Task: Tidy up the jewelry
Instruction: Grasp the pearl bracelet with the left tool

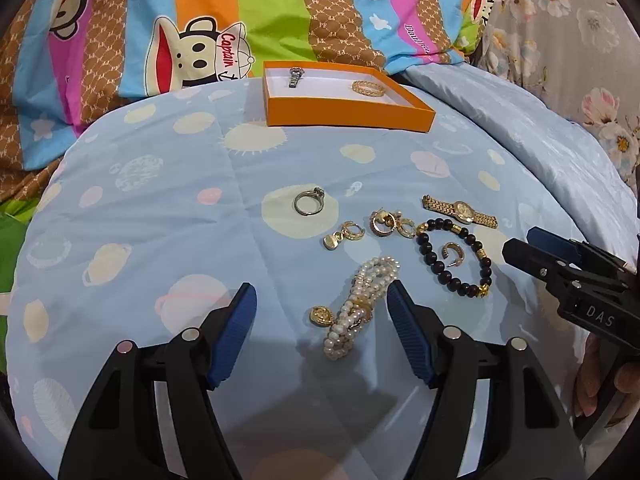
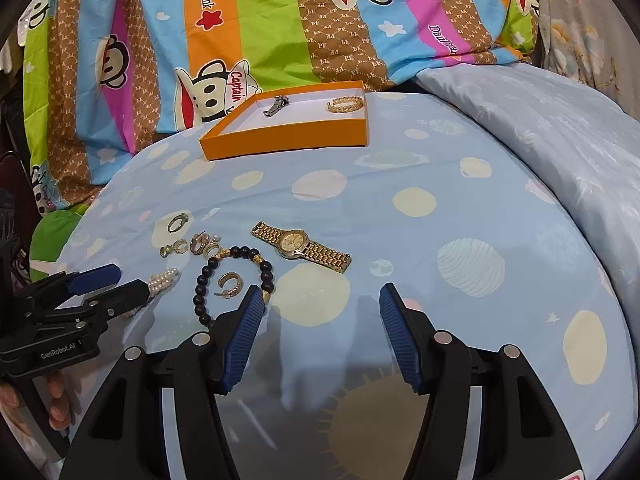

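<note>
From the left wrist, the left gripper (image 1: pixel 322 308) hangs with fingers spread wide, empty, either side of one pearl bracelet (image 1: pixel 357 312). On the blue sheet (image 1: pixel 140 216) beyond lie one silver ring (image 1: pixel 309 202), one black bead bracelet (image 1: pixel 454 256), one gold watch (image 1: pixel 460 211) and several gold earrings. One orange box (image 1: pixel 344 114) holds two pieces. From the right wrist, the right gripper (image 2: pixel 322 304) also stands apart, empty, near the watch (image 2: pixel 301 246) and the bead bracelet (image 2: pixel 234 280).
</note>
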`<action>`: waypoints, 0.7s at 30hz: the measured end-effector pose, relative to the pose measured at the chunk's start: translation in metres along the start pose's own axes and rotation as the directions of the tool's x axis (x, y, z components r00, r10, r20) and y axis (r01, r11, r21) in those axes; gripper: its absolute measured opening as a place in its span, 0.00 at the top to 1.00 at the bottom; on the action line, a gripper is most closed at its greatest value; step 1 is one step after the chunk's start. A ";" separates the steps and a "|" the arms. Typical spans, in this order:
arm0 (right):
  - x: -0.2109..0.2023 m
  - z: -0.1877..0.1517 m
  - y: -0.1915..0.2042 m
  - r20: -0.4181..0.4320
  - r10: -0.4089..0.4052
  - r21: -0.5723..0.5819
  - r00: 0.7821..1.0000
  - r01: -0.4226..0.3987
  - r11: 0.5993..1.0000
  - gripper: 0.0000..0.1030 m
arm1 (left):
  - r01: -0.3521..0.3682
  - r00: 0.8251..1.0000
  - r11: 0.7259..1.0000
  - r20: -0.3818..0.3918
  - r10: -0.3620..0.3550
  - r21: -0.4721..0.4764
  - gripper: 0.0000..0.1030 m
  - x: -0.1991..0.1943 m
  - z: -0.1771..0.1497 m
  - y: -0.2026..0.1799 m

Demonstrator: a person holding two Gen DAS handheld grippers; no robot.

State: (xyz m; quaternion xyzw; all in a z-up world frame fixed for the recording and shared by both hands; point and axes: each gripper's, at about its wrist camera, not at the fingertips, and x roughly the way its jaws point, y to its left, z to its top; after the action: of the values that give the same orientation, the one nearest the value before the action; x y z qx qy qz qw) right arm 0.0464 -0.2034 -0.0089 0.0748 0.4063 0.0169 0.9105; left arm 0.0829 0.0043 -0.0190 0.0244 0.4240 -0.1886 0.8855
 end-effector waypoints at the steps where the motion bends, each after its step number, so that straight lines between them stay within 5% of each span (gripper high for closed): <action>1: 0.001 0.000 -0.001 -0.003 0.003 0.006 1.000 -0.003 1.000 0.42 | -0.002 1.000 1.000 -0.005 0.002 0.007 0.37 0.001 -0.001 -0.002; 9: 0.002 0.001 -0.002 -0.011 0.005 0.011 1.000 -0.005 1.000 0.42 | 0.017 1.000 0.996 -0.024 -0.015 0.082 0.77 0.003 -0.005 -0.014; 15: 0.003 0.004 0.000 -0.004 0.007 -0.006 1.000 -0.007 1.000 0.42 | 0.026 1.000 0.999 -0.009 -0.026 0.036 0.83 0.000 -0.003 -0.004; 21: 0.014 0.032 0.002 0.023 -0.042 -0.174 0.999 0.046 0.984 0.42 | 0.013 1.000 0.999 -0.009 -0.014 -0.033 0.83 0.002 0.000 0.015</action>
State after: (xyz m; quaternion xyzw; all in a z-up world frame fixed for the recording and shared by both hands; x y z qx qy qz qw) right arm 0.0798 -0.2038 0.0025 -0.0143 0.3960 0.0317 0.9176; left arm 0.0894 0.0175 -0.0223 0.0080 0.4315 -0.1876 0.8824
